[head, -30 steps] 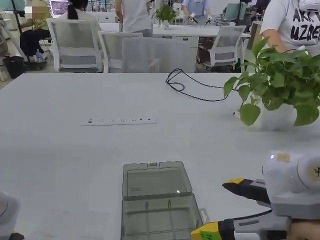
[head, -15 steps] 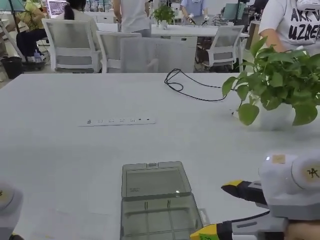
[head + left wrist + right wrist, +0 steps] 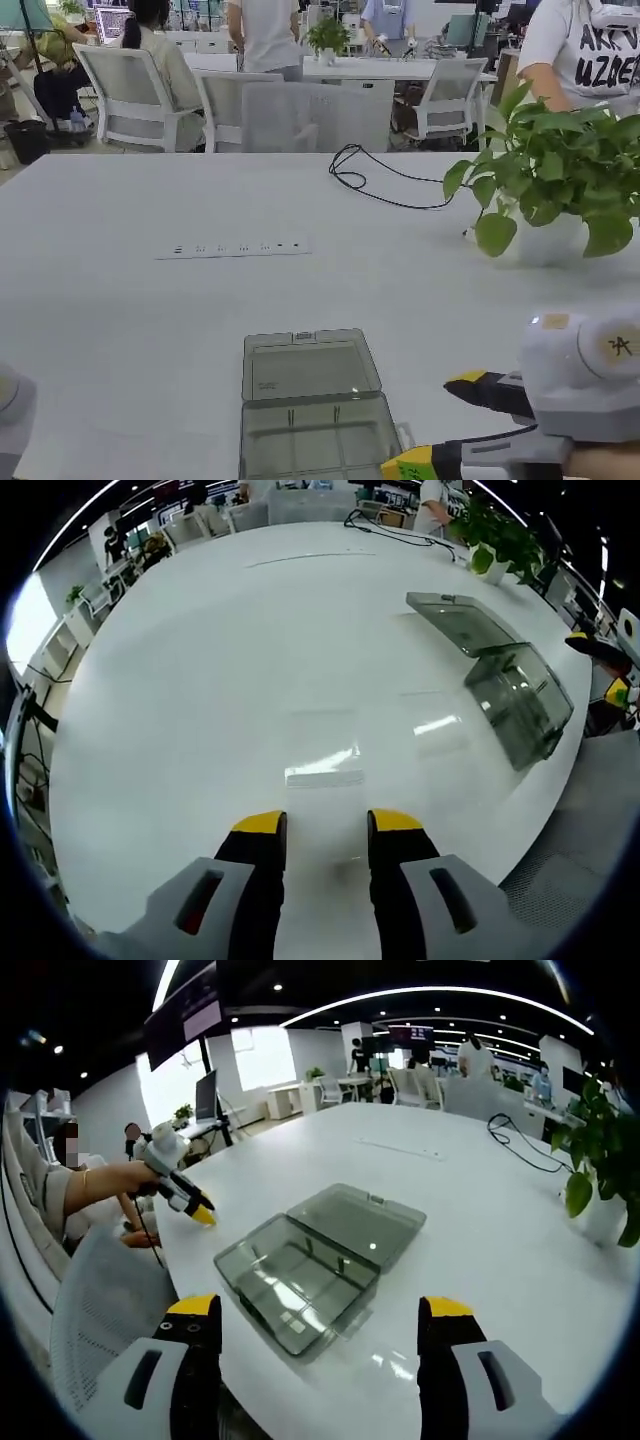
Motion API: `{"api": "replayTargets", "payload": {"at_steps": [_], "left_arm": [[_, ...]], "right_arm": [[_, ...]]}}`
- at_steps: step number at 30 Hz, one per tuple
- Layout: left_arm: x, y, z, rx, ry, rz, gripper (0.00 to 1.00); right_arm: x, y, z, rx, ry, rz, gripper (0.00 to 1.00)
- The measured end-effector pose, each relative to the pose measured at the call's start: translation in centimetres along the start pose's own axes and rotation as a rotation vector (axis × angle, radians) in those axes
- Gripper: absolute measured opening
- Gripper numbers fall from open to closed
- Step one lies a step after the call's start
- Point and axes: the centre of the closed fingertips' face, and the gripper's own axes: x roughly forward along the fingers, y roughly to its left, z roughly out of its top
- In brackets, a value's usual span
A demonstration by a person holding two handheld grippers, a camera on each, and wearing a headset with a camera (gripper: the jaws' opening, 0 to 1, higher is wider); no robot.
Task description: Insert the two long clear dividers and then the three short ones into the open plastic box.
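The clear grey plastic box [image 3: 318,440] lies open near the table's front edge, its lid [image 3: 308,368] folded back flat; it also shows in the right gripper view [image 3: 295,1282] and the left gripper view [image 3: 515,695]. My right gripper [image 3: 438,421] stands open just right of the box, its jaws wide apart with nothing between them [image 3: 320,1307]. My left gripper [image 3: 328,825] is open over bare table left of the box, and a hand holds it [image 3: 180,1192]. Faint clear dividers [image 3: 325,776] lie flat on the table just ahead of its jaws.
A potted plant [image 3: 552,190] stands at the right, a black cable [image 3: 385,182] loops beside it, and a flush white power strip [image 3: 235,248] sits mid-table. Chairs [image 3: 135,95] and people line the far side.
The head camera has tipped slightly, so everything sits a little lower in the picture. The left gripper's body shows less at the bottom left. The box and right gripper have barely moved.
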Motion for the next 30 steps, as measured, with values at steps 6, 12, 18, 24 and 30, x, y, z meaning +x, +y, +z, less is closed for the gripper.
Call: {"api": "replayTargets", "payload": {"at_steps": [6,12,18,24,30], "left_arm": [[-0.6,-0.4,0.4,-0.041,-0.039,0.0,0.3],[-1.5,-1.3,1.6,-0.055,-0.104,-0.002,0.3],[-2.4,-2.9,2.7,-0.073,-0.176,-0.026,0.3],[-3.3,-4.6,3.6,-0.083,-0.226,-0.049,0.3],[-3.9,-5.9,4.1,-0.085,-0.26,-0.06,0.3]], "right_arm": [[0.2,0.1,0.3,0.033,-0.009,0.004,0.78],[0.4,0.4,1.0,0.072,-0.039,0.008,0.73],[0.7,1.1,1.8,0.107,-0.065,0.02,0.7],[0.8,1.8,2.6,0.163,-0.103,0.034,0.65],[1.0,2.8,3.3,0.188,-0.128,0.05,0.62]]}}
